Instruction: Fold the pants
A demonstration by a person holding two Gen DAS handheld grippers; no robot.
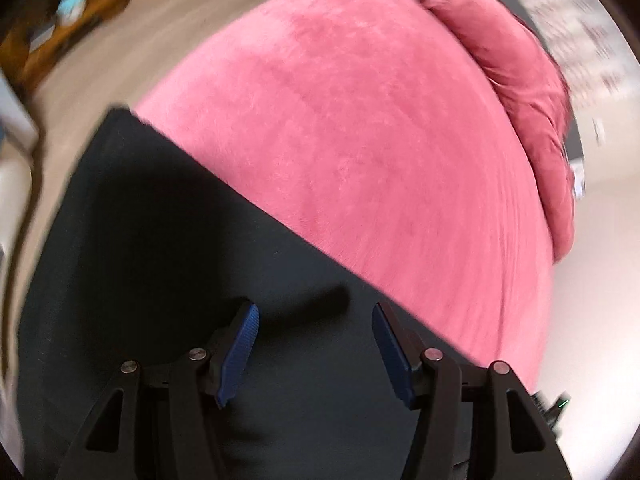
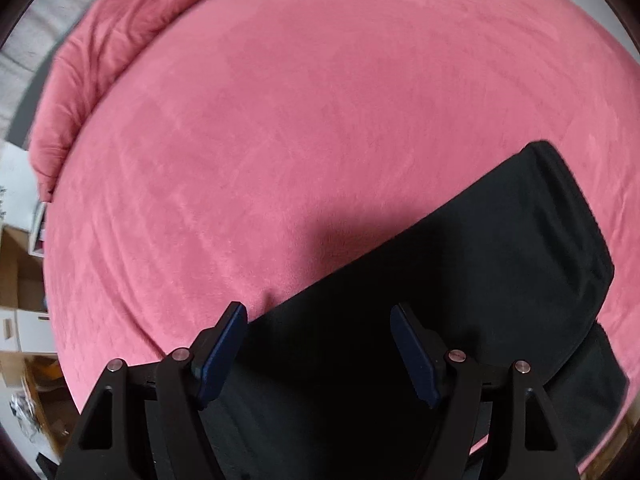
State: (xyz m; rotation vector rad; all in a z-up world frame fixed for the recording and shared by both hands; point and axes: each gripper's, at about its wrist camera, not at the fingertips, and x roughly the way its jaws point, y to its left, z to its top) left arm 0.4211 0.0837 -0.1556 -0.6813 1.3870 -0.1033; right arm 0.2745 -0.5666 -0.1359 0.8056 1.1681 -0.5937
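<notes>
Dark pants (image 1: 160,248) lie flat on a pink bed cover (image 1: 360,120). In the left wrist view they fill the lower left, with a straight edge running down to the right. My left gripper (image 1: 316,316) hangs over that cloth, its blue pads (image 1: 240,344) apart and nothing between them. In the right wrist view the pants (image 2: 460,264) stretch from the bottom toward the right, ending in a squared end, with another layer under it at the right. My right gripper (image 2: 318,320) stands open above the pants' left edge, empty.
A bunched roll of pink bedding (image 1: 516,68) lies along the far side of the bed (image 2: 92,64). Wooden floor and a brown piece of furniture (image 1: 60,12) show beyond the bed. Cardboard boxes (image 2: 20,280) stand at the left in the right wrist view.
</notes>
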